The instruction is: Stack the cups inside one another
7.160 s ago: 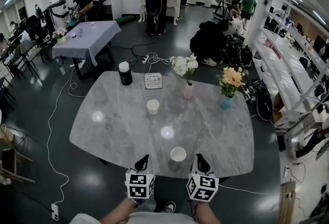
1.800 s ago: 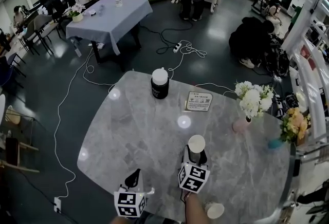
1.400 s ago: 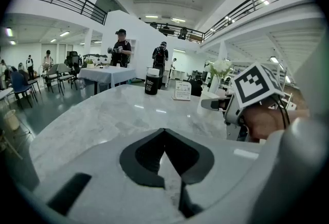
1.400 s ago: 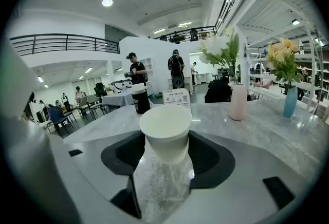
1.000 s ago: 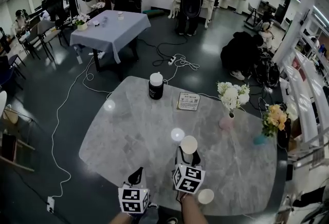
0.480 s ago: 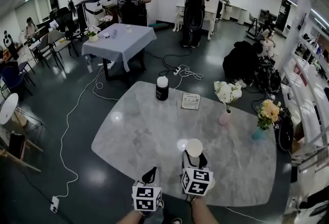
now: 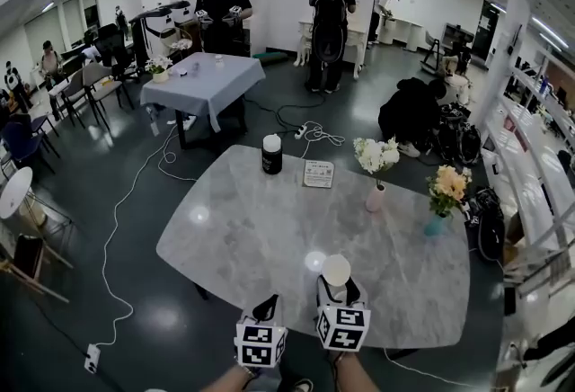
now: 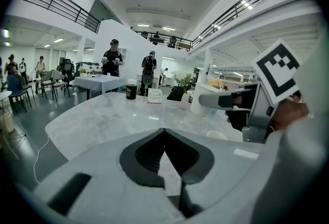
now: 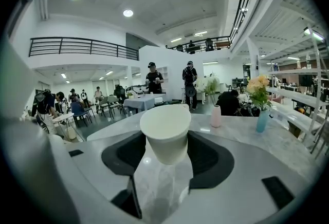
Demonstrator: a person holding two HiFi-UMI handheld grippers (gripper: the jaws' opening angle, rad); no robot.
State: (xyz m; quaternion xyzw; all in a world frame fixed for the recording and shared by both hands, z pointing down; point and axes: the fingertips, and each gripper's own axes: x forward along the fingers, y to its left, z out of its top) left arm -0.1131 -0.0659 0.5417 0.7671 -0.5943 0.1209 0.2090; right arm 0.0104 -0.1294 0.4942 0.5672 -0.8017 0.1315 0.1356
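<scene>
Moved since the earliest frame: paper cup (image 7: 336,271), once standing at mid-table, now held upright over the near edge of the table (image 7: 243,228).
Right gripper (image 7: 339,286): pinching the cup's wall, probably to bring it to the second cup (image 8: 219,135), whose rim shows just below.
Left gripper (image 7: 268,307): jaws pressed together, empty, parked aside.
</scene>
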